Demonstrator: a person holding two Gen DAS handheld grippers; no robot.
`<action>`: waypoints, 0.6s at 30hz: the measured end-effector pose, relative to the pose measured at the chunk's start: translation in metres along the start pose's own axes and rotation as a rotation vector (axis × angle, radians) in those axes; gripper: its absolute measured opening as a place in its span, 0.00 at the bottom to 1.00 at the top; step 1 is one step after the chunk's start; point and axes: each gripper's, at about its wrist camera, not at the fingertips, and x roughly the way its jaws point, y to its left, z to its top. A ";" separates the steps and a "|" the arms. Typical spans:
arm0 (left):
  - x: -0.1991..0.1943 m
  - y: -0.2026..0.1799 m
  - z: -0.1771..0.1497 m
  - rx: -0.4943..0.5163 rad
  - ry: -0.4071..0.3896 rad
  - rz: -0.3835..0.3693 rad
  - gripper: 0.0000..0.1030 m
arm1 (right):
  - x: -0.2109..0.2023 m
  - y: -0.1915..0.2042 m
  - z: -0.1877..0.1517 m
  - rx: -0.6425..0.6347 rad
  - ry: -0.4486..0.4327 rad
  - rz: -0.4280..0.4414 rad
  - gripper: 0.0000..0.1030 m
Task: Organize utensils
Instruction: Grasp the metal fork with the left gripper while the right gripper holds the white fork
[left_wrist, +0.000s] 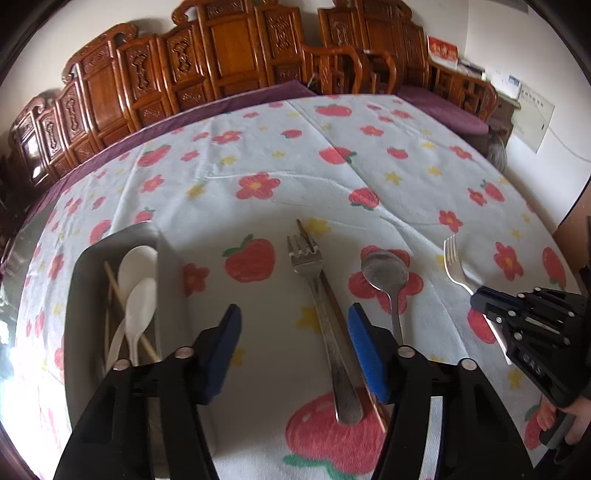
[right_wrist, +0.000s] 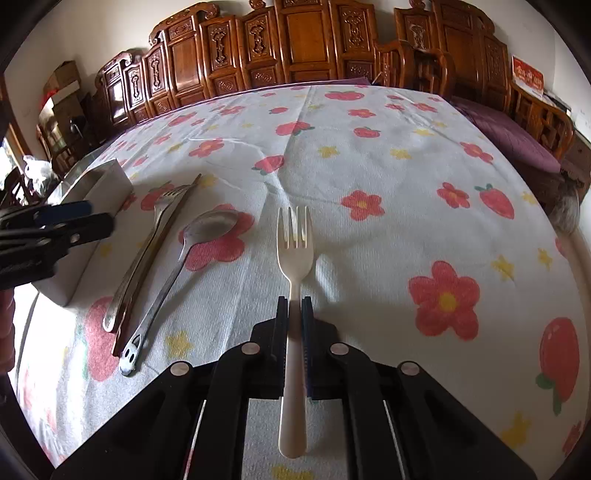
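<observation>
The left gripper (left_wrist: 293, 345), black-armed with blue pads, hangs released over the flower-and-strawberry printed white tablecloth (left_wrist: 258, 155). The handle of the flat stainless-steel fork (left_wrist: 321, 317) lies on the cloth between its spread jaws, nearer the right pad and not pressed by either. A thin reddish-brown wooden chopstick (left_wrist: 334, 299) lies under and alongside that fork, its tip showing past the tines.

Just outside the right pad lies a dull, rounded stainless-steel spoon (left_wrist: 386, 275), bowl up, with a cut-out at its handle end. Near the table's left edge stands a grey rectangular utensil tray (left_wrist: 79, 295) holding two glossy white plastic spoons (left_wrist: 138, 295) and pale wooden chopsticks (left_wrist: 114, 291).

The right gripper (right_wrist: 294, 306), of the same build, is clenched on the slim neck of a smooth cream plastic fork (right_wrist: 294, 243). Its four tines point toward the far edge of the table, and its handle runs back between the pads. The fork sits well to the right of the metal pieces, over the cloth toward the table's right side; whether its tines touch the cloth cannot be told.

The cloth is softly creased. Carved brown wooden benches (right_wrist: 295, 40) with purple cushions line the far edge.
</observation>
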 end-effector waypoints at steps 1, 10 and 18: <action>0.002 -0.001 0.002 0.003 0.006 -0.001 0.50 | 0.000 0.001 0.000 -0.004 -0.001 0.002 0.08; 0.031 -0.007 0.007 -0.019 0.096 -0.022 0.30 | 0.000 0.000 -0.002 -0.012 -0.015 0.011 0.08; 0.043 -0.012 0.005 -0.027 0.146 -0.024 0.19 | 0.000 0.003 -0.002 -0.034 -0.020 -0.004 0.08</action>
